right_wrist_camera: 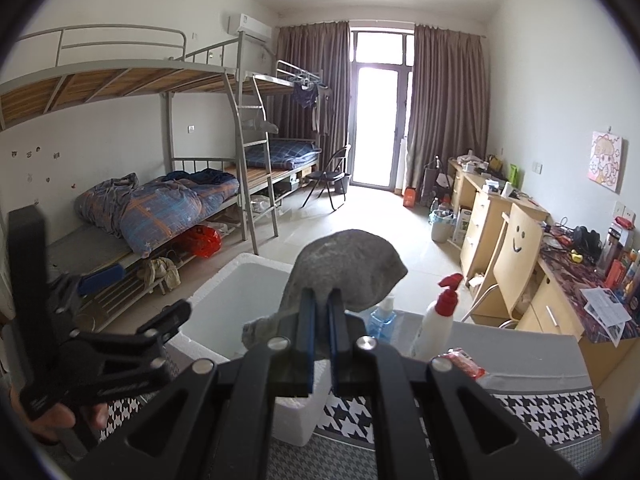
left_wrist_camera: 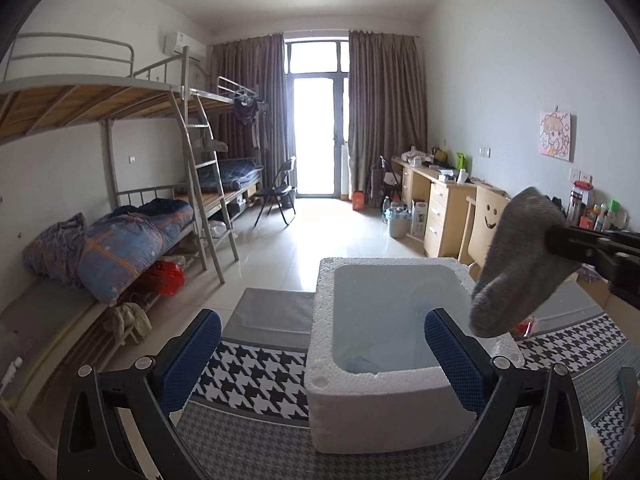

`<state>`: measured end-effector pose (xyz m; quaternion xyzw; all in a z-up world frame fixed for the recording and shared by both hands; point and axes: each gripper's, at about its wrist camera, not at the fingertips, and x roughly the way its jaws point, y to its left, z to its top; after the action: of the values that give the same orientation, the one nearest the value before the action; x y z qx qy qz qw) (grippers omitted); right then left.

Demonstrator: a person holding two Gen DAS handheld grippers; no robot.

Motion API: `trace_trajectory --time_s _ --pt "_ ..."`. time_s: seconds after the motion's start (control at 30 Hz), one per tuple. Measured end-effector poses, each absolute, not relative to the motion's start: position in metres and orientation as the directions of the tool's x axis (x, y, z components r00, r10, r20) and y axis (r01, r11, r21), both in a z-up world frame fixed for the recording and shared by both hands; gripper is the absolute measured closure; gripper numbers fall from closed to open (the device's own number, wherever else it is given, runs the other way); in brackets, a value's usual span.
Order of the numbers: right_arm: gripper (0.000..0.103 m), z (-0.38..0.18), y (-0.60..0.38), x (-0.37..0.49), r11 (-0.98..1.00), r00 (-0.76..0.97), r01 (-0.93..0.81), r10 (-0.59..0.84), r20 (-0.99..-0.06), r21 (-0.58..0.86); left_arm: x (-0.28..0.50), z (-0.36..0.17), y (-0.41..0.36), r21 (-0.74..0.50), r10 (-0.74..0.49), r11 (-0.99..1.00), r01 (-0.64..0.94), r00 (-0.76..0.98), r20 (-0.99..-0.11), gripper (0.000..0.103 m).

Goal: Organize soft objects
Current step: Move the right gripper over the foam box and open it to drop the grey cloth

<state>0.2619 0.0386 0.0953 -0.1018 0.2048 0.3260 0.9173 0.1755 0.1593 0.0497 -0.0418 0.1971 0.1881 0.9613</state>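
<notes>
Your right gripper (right_wrist_camera: 319, 312) pinches the sock (right_wrist_camera: 344, 268) at right of frame; left fingers (left_wrist_camera: 192, 352) wide. Release before it's over the box (left_wrist_camera: 384, 400) and it lands outside.

One sock (right_wrist_camera: 348, 270), one foam box (left_wrist_camera: 384, 404) — two bottles (right_wrist_camera: 434, 326)

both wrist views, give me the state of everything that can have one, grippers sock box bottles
right gripper: shut on the grey sock, held in the air
grey sock: pinched, hanging over the box's right rim
left gripper: open, holding nothing
foam box: lid off, something light blue inside
spray bottle: upright, red trigger cap on
blue bottle: upright on the table
</notes>
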Motion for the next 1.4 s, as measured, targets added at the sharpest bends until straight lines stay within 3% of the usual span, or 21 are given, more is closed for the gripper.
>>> trace_trajectory --time_s 1.1,1.2,1.27,1.4 --pt "0.095 0.057 0.092 0.305 0.739 0.605 -0.673 0.533 -0.591 -0.022 0.134 0.021 0.157 -0.039 0.32 0.932 -0.361 0.867 -0.381 0.001" --pt "0.08 0.054 0.096 0.307 0.735 0.604 -0.678 0.528 -0.596 -0.036 0.129 0.021 0.154 -0.035 0.327 0.93 -0.365 0.869 -0.373 0.001" --pt "0.06 0.053 0.095 0.308 0.738 0.611 -0.673 0.527 -0.59 -0.038 0.126 0.021 0.153 -0.04 0.324 0.931 -0.363 0.871 -0.37 0.001" --pt "0.045 0.053 0.092 0.307 0.736 0.608 -0.676 0.531 -0.59 -0.033 0.121 0.019 0.148 -0.038 0.32 0.933 -0.357 0.874 -0.366 0.001"
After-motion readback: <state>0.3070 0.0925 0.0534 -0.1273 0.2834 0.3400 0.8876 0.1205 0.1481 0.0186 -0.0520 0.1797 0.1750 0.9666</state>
